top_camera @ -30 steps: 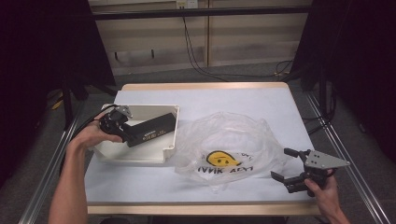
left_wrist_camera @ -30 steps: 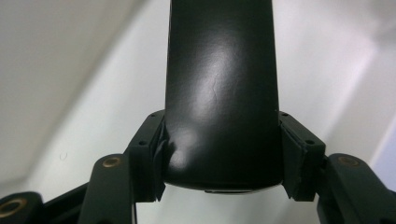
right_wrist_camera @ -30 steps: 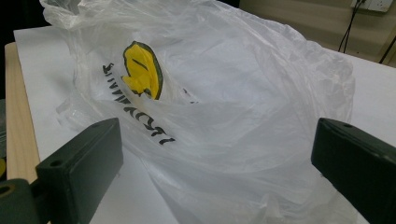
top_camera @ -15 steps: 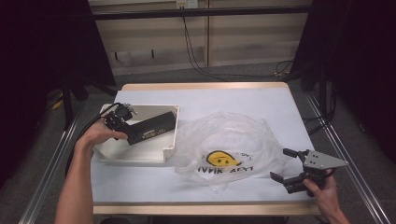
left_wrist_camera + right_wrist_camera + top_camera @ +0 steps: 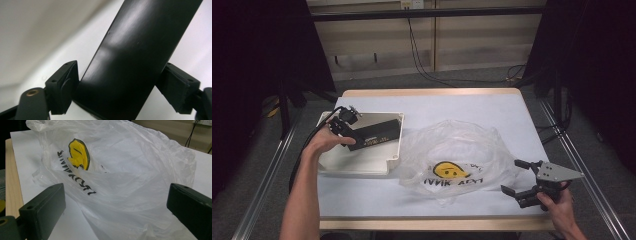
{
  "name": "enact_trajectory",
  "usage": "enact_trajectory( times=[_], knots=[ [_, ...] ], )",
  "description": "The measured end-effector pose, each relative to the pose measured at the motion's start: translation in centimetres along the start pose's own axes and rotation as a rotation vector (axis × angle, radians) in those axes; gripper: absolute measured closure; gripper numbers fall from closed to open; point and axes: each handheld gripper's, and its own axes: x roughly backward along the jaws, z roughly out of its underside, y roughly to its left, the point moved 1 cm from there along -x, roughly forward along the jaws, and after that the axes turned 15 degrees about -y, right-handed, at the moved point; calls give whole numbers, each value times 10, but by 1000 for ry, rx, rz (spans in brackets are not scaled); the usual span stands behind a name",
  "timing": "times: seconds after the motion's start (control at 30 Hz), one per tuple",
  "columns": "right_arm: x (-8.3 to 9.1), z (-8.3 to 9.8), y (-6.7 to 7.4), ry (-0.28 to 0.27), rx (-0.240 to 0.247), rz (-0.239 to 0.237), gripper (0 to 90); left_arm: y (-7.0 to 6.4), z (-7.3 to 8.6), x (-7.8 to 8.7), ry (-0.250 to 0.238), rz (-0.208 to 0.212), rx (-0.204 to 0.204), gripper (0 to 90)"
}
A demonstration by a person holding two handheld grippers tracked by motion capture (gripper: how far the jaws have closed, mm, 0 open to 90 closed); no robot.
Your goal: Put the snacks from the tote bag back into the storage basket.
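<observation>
**Left jaws letting go of the bar**

Your left gripper (image 5: 343, 124) has just been opening its jaws around the long black rectangular bar (image 5: 374, 136), which lies in the shallow cream tray (image 5: 362, 162). The bar sits between the pads, seemingly released, so it looks placed. Your right gripper (image 5: 518, 176) waits open-jawed beside the crumpled clear plastic bag (image 5: 457, 150).

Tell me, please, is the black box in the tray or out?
In: the black box lies flat inside the tray, left gripper jaws around its end.
</observation>
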Motion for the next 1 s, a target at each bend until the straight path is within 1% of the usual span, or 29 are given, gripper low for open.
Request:
enact_trajectory(
  times=[0.03, 0.1, 0.13, 0.2, 0.23, 0.27, 0.3, 0.33, 0.37, 0.4, 0.43, 0.47, 0.53, 0.57, 0.6, 0.63, 0.67, 0.7, 0.73, 0.77, 0.8, 0.83, 0.87, 0.9, 0.93, 0.97, 1.0],
  knots=[
    [0, 0, 0, -1, -2, -14, 16, 0, 0, 0, -23, -2, 13, 188],
    [0, 0, 0, -1, 0, -5, 15, 0, 0, -1, -52, 1, 28, 178],
    [0, 0, 0, 3, -5, -8, 15, 1, -1, -1, -46, 1, 14, 175],
    [0, 0, -1, 0, -4, -8, 16, 0, -2, -1, -69, -6, 35, 159],
    [0, 0, -1, -1, -3, -6, 16, 0, -2, 0, -84, -6, 36, 142],
    [0, 0, -2, -3, -2, -6, 15, 0, -3, 1, -89, -8, 36, 126],
    [0, 0, -2, -8, -11, -9, 15, -1, -3, 3, -91, -12, 35, 109],
    [0, 1, -3, -7, -9, -5, 14, -2, -3, 4, -108, -20, 53, 94],
    [-1, 1, -3, -7, -9, -6, 15, -1, -2, 7, -124, -15, 54, 83],
    [-1, 1, -4, -4, -6, -10, 15, -2, -1, 11, -156, -18, 68, 82],
    [-1, 1, -4, -8, -10, -4, 14, -2, 0, 12, -172, -21, 76, 82],
    [-1, 1, -5, -10, -5, -7, 15, -2, 2, 15, -189, -24, 76, 82],
    [-2, 1, -5, -16, -7, -4, 15, -2, 5, 20, -209, -34, 90, 91],
    [-2, 0, -5, -18, -14, -8, 15, -4, 7, 23, -232, -38, 90, 92],
    [-2, 0, -6, -19, -12, -8, 14, -8, 9, 26, -255, -37, 92, 126],
    [-2, 0, -6, -20, -14, -6, 15, -10, 11, 30, -270, -43, 81, 206],
    [-2, 0, -6, -19, -14, -6, 14, -12, 13, 33, -282, -51, 77, 239],
    [-2, 0, -6, -21, -16, -2, 14, -14, 15, 36, -296, -55, 85, 241],
    [-2, 0, -6, -22, -16, 3, 14, -15, 17, 41, -301, -56, 74, 260],
    [-1, 0, -6, -24, -14, 6, 15, -16, 19, 45, -322, -71, 80, 304],
    [-1, 0, -6, -25, -14, 5, 15, -17, 21, 48, -333, -72, 86, 347],
    [0, -1, -6, -30, -18, 0, 15, -19, 24, 51, -361, -91, 99, 362],
    [0, -1, -6, -27, -19, 7, 15, -19, 26, 55, -376, -90, 92, 374],
    [1, -1, -6, -29, -21, 9, 15, -20, 29, 58, -394, -83, 98, 411],
    [1, -1, -6, -35, -23, 10, 15, -22, 31, 60, -395, -90, 124, 429],
    [1, -1, -6, -36, -20, 18, 15, -22, 33, 63, -388, -71, 136, 430],
    [2, -1, -7, -35, -25, 7, 15, -23, 35, 64, -417, -85, 134, 464]
  ],
)
